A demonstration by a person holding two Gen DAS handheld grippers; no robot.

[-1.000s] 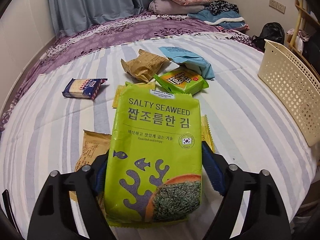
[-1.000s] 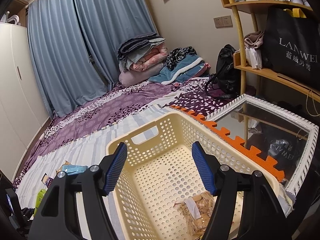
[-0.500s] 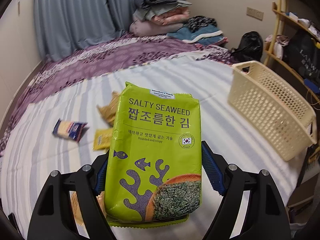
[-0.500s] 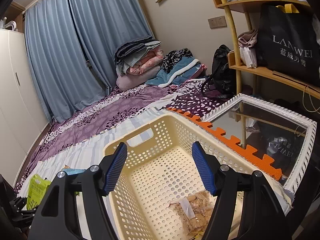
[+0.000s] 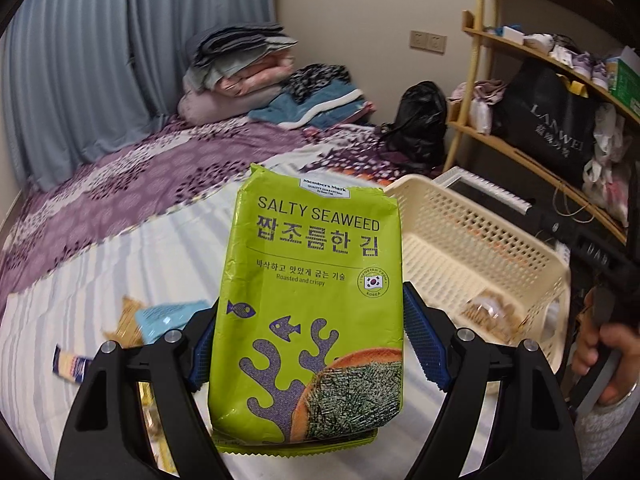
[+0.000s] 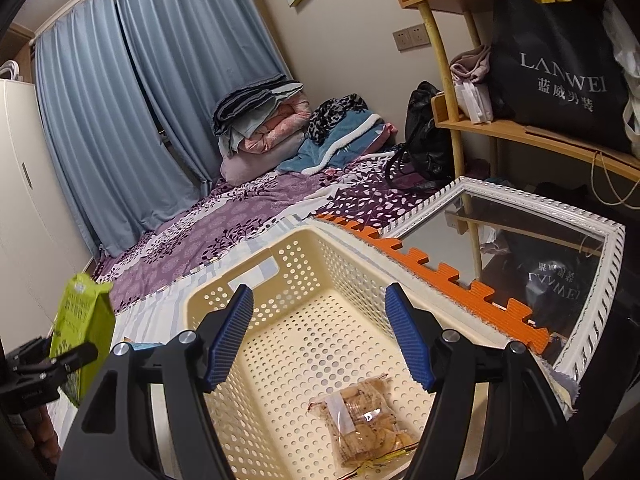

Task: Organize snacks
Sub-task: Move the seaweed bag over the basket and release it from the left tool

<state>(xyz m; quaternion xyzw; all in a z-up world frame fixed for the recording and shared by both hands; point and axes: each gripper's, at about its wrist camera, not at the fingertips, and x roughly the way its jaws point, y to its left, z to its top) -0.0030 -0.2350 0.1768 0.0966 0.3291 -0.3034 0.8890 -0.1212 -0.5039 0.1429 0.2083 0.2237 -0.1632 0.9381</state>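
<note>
A home bedroom: a bed [image 6: 224,236] with purple floral bedding, folded blankets [image 6: 264,120] stacked at its far end, blue curtains [image 6: 132,112], wooden shelves [image 6: 520,132] on the right.

A green seaweed pack [image 5: 310,312] is held upright above the bed. A cream perforated basket [image 6: 304,280] is seen to its right, with a clear cracker bag [image 6: 362,420] lying inside.

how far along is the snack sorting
Done: one clear bag of biscuits lies in the cream perforated basket. In hand: the left gripper grips the green salty seaweed pack. Left: a blue packet and others remain on the striped bedsheet.
</note>
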